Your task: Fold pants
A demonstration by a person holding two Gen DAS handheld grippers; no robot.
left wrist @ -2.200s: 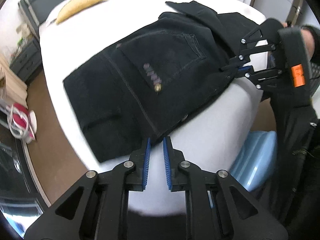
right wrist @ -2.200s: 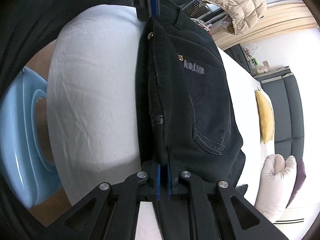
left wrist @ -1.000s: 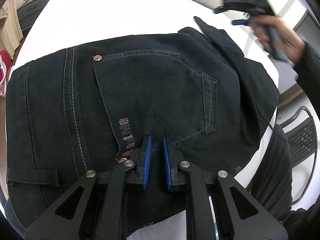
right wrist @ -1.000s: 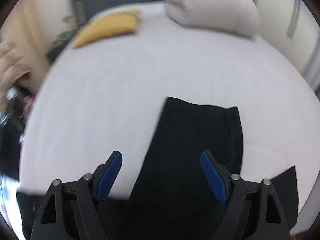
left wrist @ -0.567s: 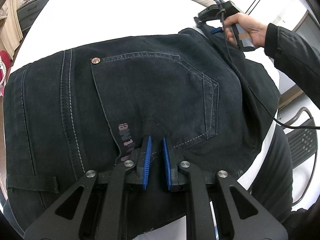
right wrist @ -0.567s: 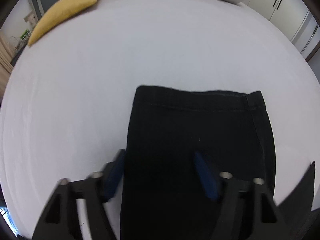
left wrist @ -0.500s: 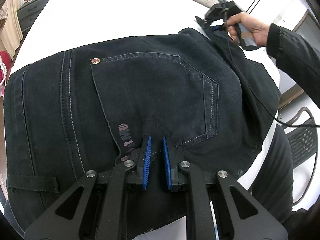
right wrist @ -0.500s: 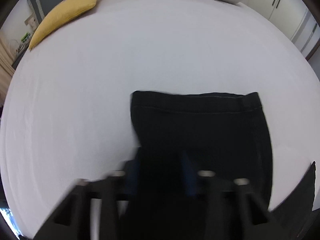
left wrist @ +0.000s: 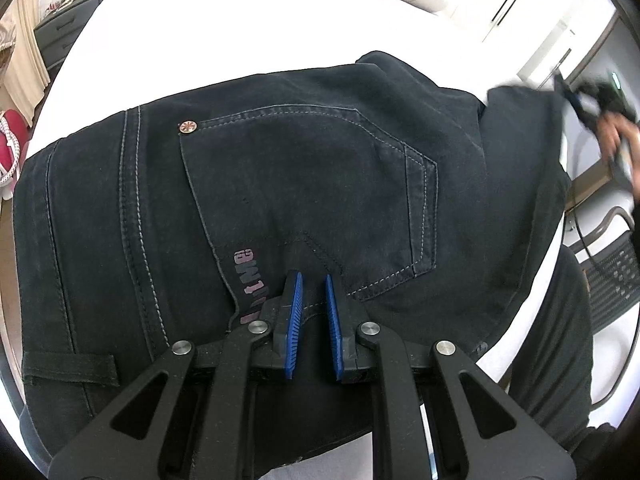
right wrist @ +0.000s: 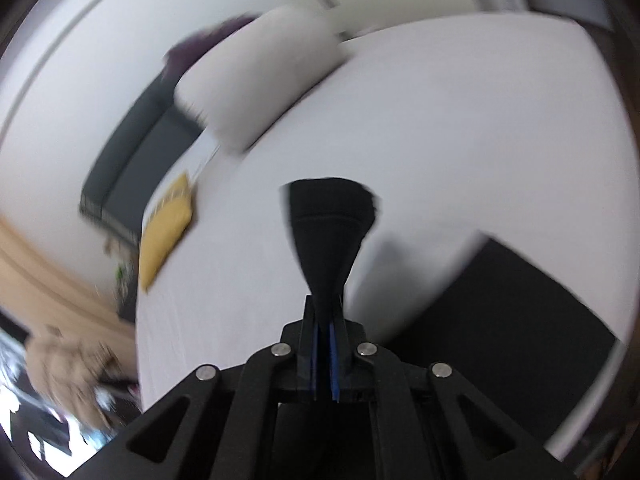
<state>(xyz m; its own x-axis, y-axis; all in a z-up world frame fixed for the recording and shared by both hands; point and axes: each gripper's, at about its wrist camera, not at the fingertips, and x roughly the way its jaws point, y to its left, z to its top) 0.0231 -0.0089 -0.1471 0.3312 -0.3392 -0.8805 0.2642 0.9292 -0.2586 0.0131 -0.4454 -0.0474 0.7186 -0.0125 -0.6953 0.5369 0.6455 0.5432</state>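
Black pants (left wrist: 304, 184) lie on the white bed (left wrist: 224, 28), back pocket up, filling the left wrist view. My left gripper (left wrist: 311, 280) rests on the pants near the pocket's lower edge, its blue pads a narrow gap apart with nothing between them. My right gripper (right wrist: 325, 320) is shut on the end of a pant leg (right wrist: 330, 224) and holds it lifted above the bed. In the left wrist view the right gripper (left wrist: 588, 100) is at the far right, blurred, with the leg raised.
A yellow cushion (right wrist: 166, 228) and a white pillow (right wrist: 256, 76) lie at the far end of the bed. A dark headboard (right wrist: 132, 152) stands behind them. A mesh chair (left wrist: 612, 276) stands at the right. A dresser (left wrist: 60, 36) stands at the left.
My right gripper closed on the pant leg end and lifted it off the bed, swinging right. My left gripper stayed on the pants.
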